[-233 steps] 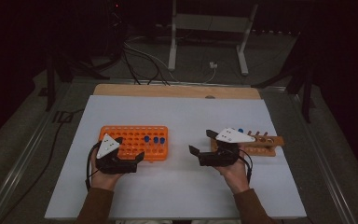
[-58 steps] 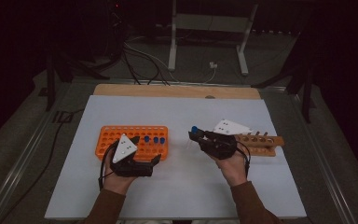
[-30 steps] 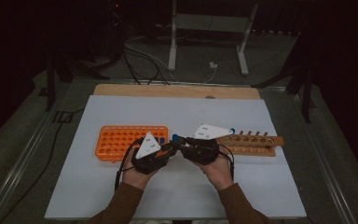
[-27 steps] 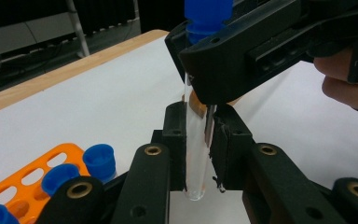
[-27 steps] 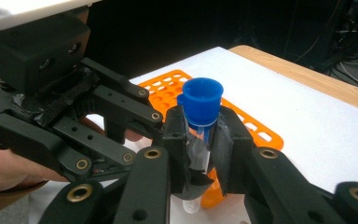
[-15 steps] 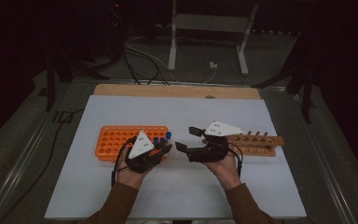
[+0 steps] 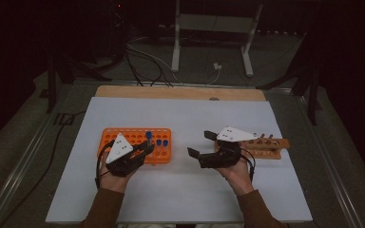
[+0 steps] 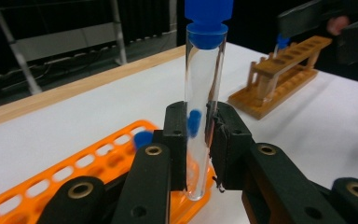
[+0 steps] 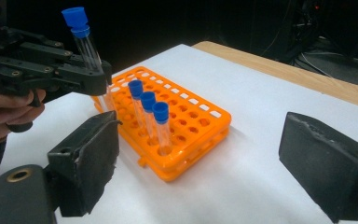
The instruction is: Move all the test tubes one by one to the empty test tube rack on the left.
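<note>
My left gripper point(image 7: 145, 149) is shut on a clear test tube with a blue cap point(image 8: 204, 93), held upright at the right end of the orange rack point(image 7: 133, 137). The tube's foot hangs just above the rack point(image 8: 74, 182). Three more blue-capped tubes point(image 9: 147, 107) stand in that rack point(image 9: 200, 116). My right gripper point(image 7: 200, 143) stands apart to the right, in front of the wooden rack point(image 7: 268, 147). Its jaws have just been opening, with nothing between its pads point(image 9: 93, 154). From the right gripper view I see the left gripper point(image 9: 93, 79) with the tube point(image 9: 86, 46).
The white table top point(image 7: 180, 190) lies between a wooden strip point(image 7: 180, 92) at the back and the person's forearms at the front. The wooden rack point(image 8: 279, 79) holds a tube at its near end. Cables and a metal stand point(image 7: 176, 42) lie on the floor beyond.
The two grippers met at the table's middle a second ago. The right gripper has since opened and drawn back right; the left has carried the tube left to the orange rack.
</note>
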Demonstrator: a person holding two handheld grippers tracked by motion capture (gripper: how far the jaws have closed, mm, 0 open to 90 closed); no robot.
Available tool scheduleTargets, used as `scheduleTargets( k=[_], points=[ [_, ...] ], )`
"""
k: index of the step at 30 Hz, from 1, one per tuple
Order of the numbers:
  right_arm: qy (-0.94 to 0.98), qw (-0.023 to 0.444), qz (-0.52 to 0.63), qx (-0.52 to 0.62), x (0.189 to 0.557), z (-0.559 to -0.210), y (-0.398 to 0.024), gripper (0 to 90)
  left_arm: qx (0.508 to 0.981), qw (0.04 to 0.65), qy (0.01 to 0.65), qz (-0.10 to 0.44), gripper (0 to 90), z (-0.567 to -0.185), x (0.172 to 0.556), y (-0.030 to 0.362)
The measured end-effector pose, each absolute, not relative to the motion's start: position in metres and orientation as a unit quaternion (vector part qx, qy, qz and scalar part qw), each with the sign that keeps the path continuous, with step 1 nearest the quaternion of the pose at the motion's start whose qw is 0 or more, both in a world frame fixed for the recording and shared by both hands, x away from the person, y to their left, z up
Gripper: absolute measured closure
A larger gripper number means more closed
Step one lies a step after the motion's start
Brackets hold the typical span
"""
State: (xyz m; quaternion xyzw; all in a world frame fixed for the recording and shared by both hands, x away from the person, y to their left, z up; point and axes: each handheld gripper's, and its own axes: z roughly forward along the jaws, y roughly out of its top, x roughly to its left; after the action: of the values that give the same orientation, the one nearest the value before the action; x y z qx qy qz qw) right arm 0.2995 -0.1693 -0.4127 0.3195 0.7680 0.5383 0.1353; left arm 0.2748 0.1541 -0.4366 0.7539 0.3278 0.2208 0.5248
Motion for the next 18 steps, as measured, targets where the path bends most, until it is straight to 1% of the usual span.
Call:
scheduleTargets(
  k=[9,15,18],
  points=[
    [0.766,0.138,0.539,0.322,0.297,-0.414,-0.177,8.5,0.742,0.516,0.357,0.237,78.0,-0.45,0.278,0.174],
    [0.763,0.141,0.541,0.324,0.296,-0.415,-0.18,5.6,0.741,0.51,0.365,0.238,78.0,-0.459,0.285,0.173],
    [0.762,0.141,0.543,0.324,0.295,-0.416,-0.183,5.6,0.743,0.506,0.369,0.238,78.0,-0.464,0.29,0.17]
  ],
)
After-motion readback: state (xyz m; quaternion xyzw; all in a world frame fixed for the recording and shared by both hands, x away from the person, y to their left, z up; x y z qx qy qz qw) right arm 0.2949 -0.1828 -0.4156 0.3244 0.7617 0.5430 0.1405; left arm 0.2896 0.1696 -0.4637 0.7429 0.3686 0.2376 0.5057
